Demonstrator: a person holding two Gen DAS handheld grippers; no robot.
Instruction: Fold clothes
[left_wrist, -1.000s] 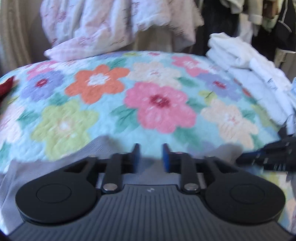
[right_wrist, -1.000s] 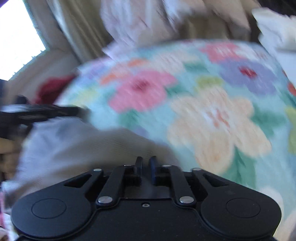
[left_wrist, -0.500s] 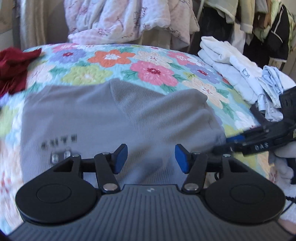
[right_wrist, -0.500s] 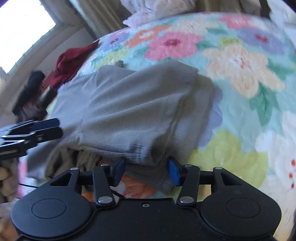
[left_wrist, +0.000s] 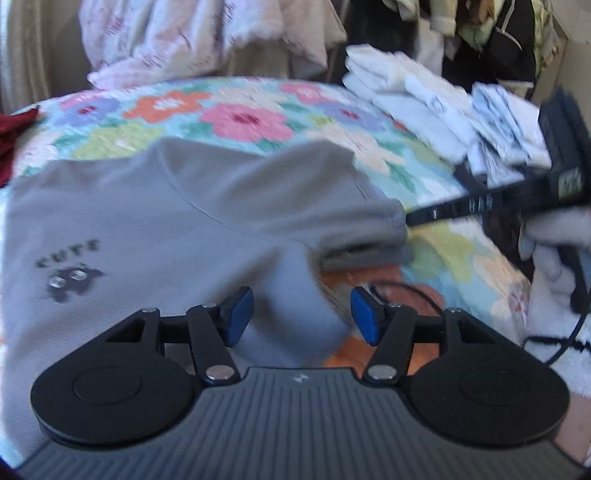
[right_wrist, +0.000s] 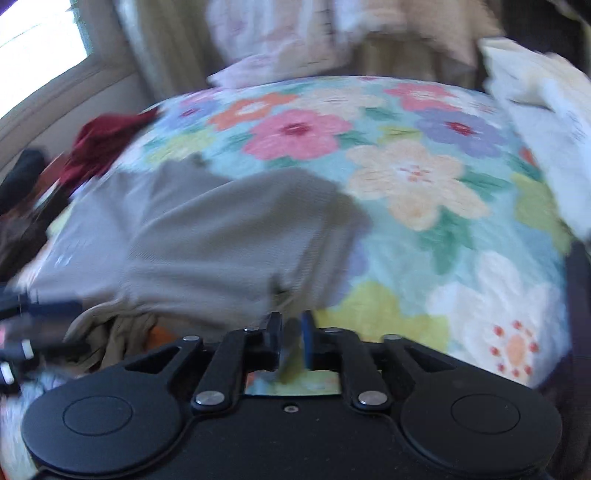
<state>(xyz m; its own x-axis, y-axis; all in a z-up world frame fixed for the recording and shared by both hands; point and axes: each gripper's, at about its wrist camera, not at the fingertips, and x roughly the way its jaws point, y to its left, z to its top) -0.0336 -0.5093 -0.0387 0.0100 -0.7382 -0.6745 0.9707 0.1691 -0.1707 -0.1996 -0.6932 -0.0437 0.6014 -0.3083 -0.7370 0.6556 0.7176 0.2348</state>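
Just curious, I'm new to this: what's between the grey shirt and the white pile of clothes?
Only bare flowered quilt, as the right wrist view shows, between the shirt and the pile.

Your left gripper (left_wrist: 302, 314) points downward with its blue pads (left_wrist: 238, 314) standing well apart, the jaws having opened within the last second, and nothing pressed between them. Your right gripper (right_wrist: 291, 332) also tilts down; its jaws have just been closing and now stand narrow, though blur hides whether anything is pinched. In the left wrist view your right hand (left_wrist: 554, 243), in a pale glove, wraps the right gripper's handle at the right edge.
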